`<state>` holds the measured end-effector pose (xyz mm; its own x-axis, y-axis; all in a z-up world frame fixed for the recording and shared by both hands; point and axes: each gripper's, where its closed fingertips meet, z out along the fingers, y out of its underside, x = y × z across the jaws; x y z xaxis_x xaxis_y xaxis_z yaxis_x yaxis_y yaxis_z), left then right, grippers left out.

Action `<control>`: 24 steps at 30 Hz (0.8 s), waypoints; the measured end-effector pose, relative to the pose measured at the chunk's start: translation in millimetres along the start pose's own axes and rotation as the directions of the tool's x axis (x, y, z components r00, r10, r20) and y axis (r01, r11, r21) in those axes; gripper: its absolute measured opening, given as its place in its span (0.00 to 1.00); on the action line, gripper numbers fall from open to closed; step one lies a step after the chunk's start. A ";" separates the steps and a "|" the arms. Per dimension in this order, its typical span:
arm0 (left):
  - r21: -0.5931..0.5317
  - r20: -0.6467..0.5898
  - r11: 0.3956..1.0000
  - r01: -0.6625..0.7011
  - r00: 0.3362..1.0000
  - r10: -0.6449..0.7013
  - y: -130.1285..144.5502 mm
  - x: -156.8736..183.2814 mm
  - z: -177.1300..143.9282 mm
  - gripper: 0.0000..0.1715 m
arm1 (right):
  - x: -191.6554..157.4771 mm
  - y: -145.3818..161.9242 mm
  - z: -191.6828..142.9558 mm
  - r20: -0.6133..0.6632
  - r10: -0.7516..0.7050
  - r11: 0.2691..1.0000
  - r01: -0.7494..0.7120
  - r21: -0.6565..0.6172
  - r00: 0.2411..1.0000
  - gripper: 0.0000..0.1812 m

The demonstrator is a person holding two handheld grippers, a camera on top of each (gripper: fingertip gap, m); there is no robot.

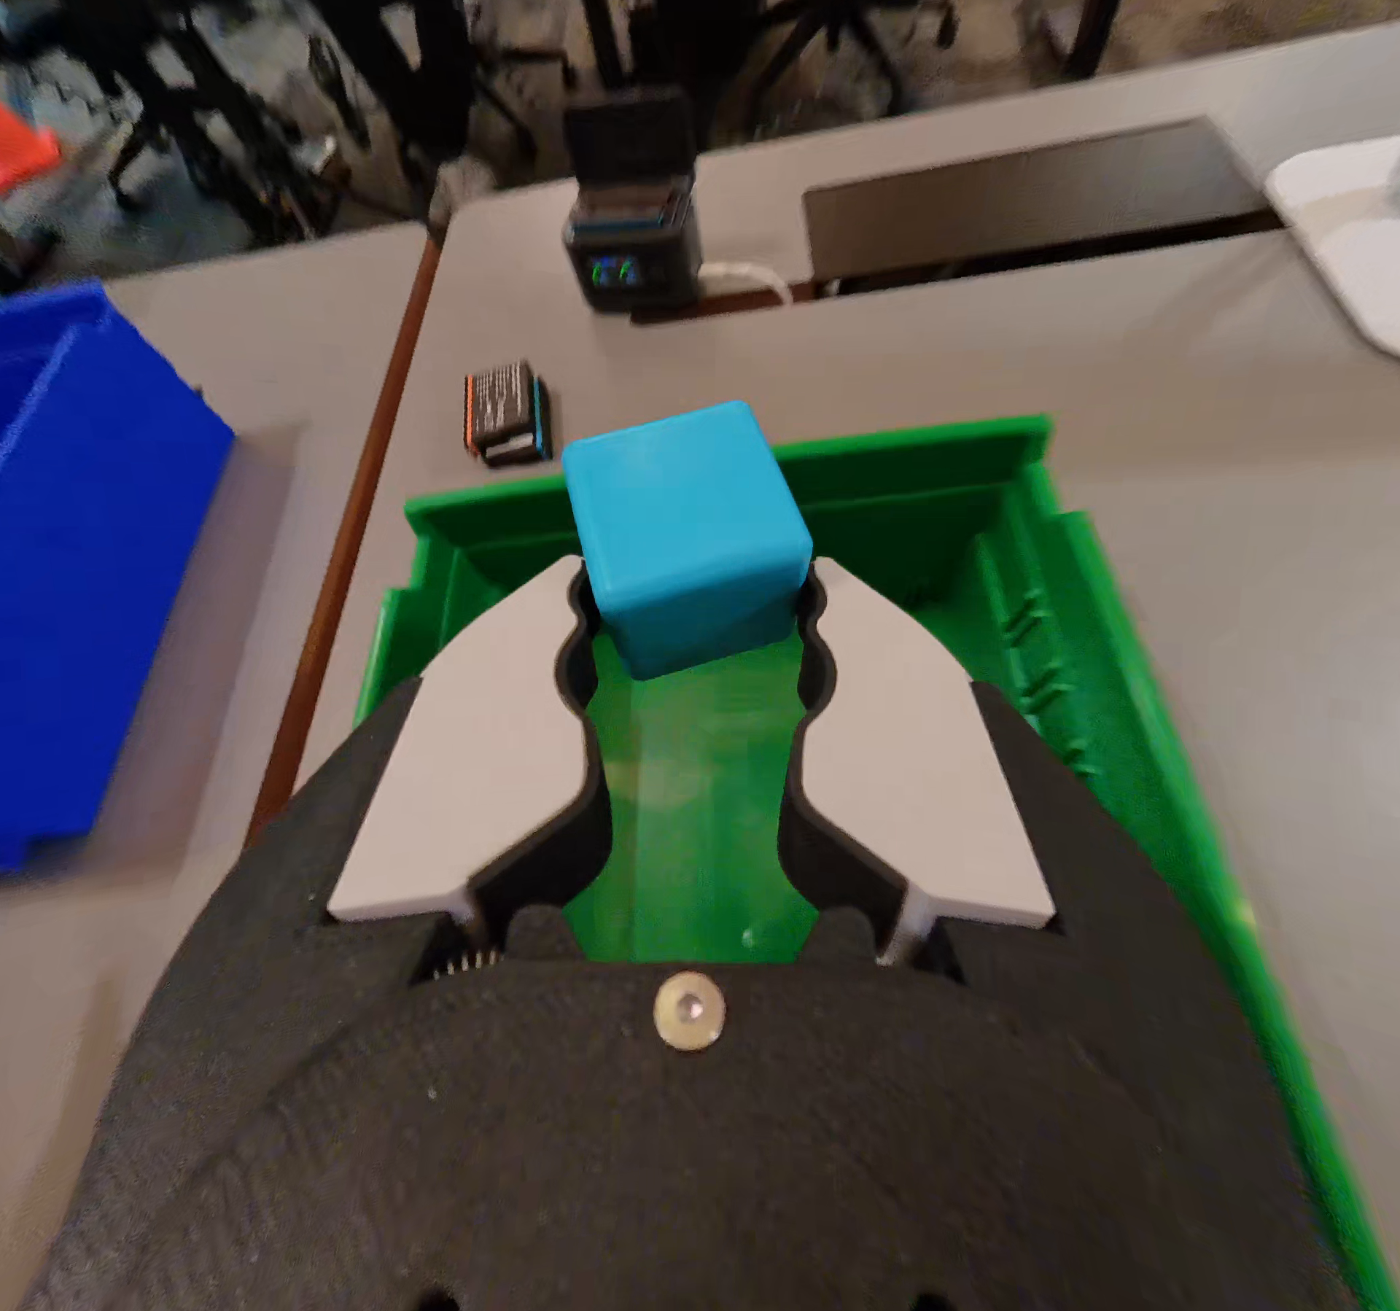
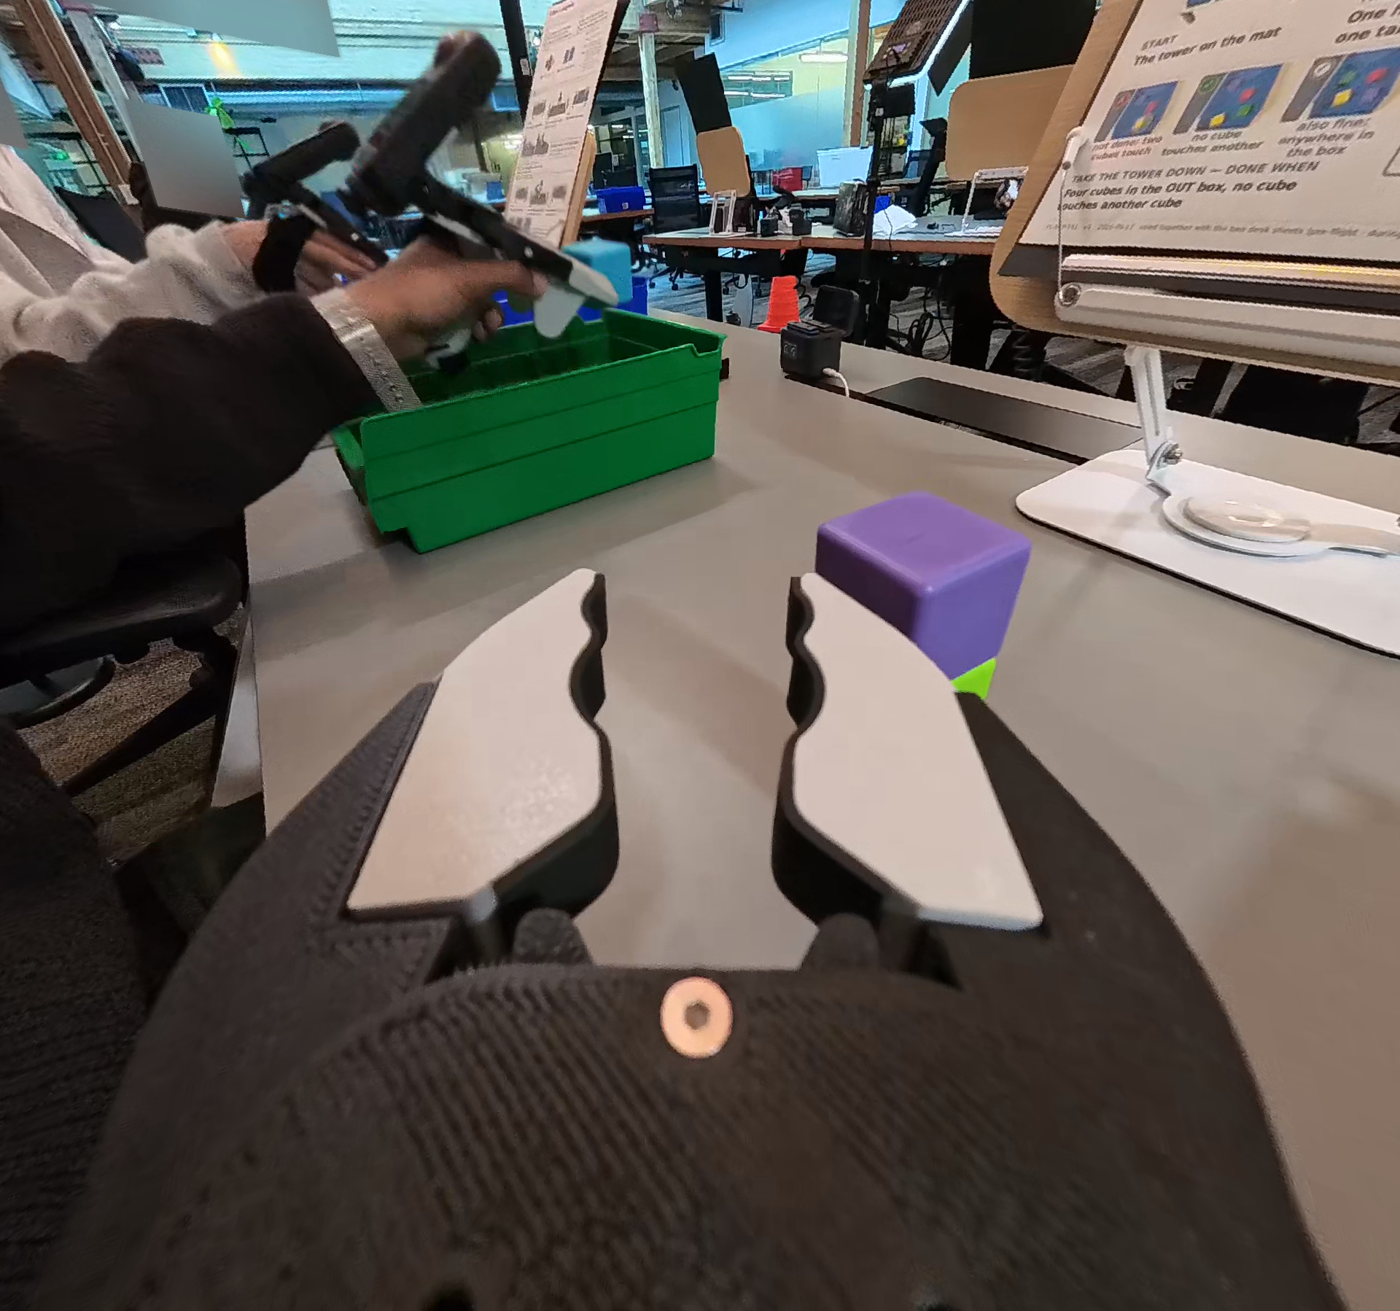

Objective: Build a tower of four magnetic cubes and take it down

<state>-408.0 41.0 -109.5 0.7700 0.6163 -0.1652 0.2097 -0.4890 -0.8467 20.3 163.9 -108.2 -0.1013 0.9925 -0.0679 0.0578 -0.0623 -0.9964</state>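
My left gripper [image 1: 691,578] is shut on a light blue cube [image 1: 682,532] and holds it in the air above the open green bin [image 1: 1060,593]. The right wrist view shows the same gripper [image 2: 579,293] with the cube [image 2: 606,263] over the green bin [image 2: 545,434]. My right gripper [image 2: 695,619] is open and empty, low over the grey table [image 2: 1136,782]. A purple cube [image 2: 928,570] stands on a lime green cube [image 2: 976,678] just right of its right finger, which partly hides both.
A blue bin [image 1: 91,555] stands at the left. A small black battery [image 1: 506,415] and a black charger case [image 1: 632,244] lie beyond the green bin. A white stand [image 2: 1212,540] holding an instruction sheet is at the right. A person's sleeve [image 2: 151,426] is at the left. Left tips to right tips: about 45 centimetres. The small black battery [image 1: 506,415] is about 25 centimetres from my left fingertips.
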 end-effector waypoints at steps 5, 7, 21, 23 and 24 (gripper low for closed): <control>0.166 -0.175 0.985 -0.048 0.981 0.078 -54.2 49.8 -51.6 0.30 | 0.4 -3.2 -3.2 -0.002 -0.004 1.000 0.004 0.012 1.000 0.25; 0.210 -0.286 0.977 -0.046 0.952 0.106 -68.0 80.5 -68.8 0.30 | 0.3 -5.2 -4.5 0.001 0.012 1.000 -0.012 0.020 1.000 0.25; 0.453 -0.880 0.881 -0.137 0.090 0.466 -83.8 333.8 -169.7 0.31 | -17.2 -4.6 -44.4 0.028 0.071 0.997 -0.071 -0.004 0.997 0.17; 0.453 -0.891 0.882 -0.131 -0.018 0.454 -84.2 356.8 -170.9 0.31 | -19.7 -4.6 -47.1 0.021 0.027 1.000 -0.027 -0.004 0.999 0.17; 0.449 -0.893 0.882 -0.142 -0.057 0.446 -82.5 367.1 -168.9 0.31 | -21.0 -3.3 -47.3 0.024 0.017 1.000 -0.017 -0.007 1.000 0.17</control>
<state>-40.9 203.4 -14.8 0.5877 -0.8048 0.0836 -0.1951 -0.2412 -0.9507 69.2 148.3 -101.0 -0.1240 0.9886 -0.0860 0.0667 -0.0782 -0.9947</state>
